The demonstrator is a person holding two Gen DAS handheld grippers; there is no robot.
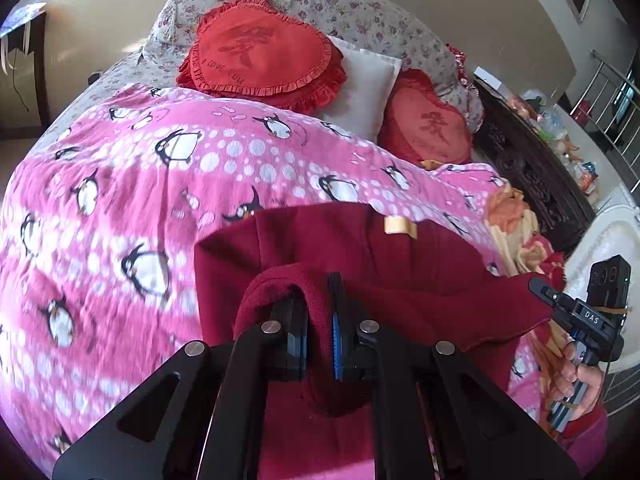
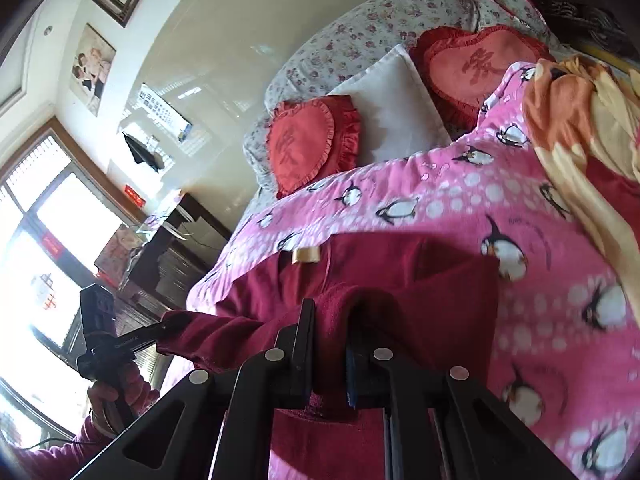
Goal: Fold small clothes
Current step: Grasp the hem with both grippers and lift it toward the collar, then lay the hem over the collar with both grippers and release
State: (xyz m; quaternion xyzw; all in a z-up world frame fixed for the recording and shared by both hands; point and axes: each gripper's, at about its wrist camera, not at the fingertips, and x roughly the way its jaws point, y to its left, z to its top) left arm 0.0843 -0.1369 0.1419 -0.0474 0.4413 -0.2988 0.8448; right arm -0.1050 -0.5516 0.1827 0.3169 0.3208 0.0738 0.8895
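Note:
A dark red knitted garment [image 1: 400, 272] with a small cream label [image 1: 400, 226] hangs over the pink penguin blanket [image 1: 120, 200]. My left gripper [image 1: 318, 300] is shut on a bunched edge of the garment. My right gripper [image 1: 544, 294] shows at the right in the left wrist view, shut on the garment's other corner. In the right wrist view the right gripper [image 2: 330, 332] pinches a fold of the garment [image 2: 400, 272], and the left gripper [image 2: 168, 326] holds the far corner at the left. The cloth is held up between them.
Two red heart cushions [image 1: 260, 52], a white pillow [image 1: 368, 84] and floral pillows [image 1: 348, 12] lie at the head of the bed. An orange patterned cloth [image 2: 580, 120] lies on the blanket's right side. A dark carved sideboard [image 1: 532, 176] stands beside the bed.

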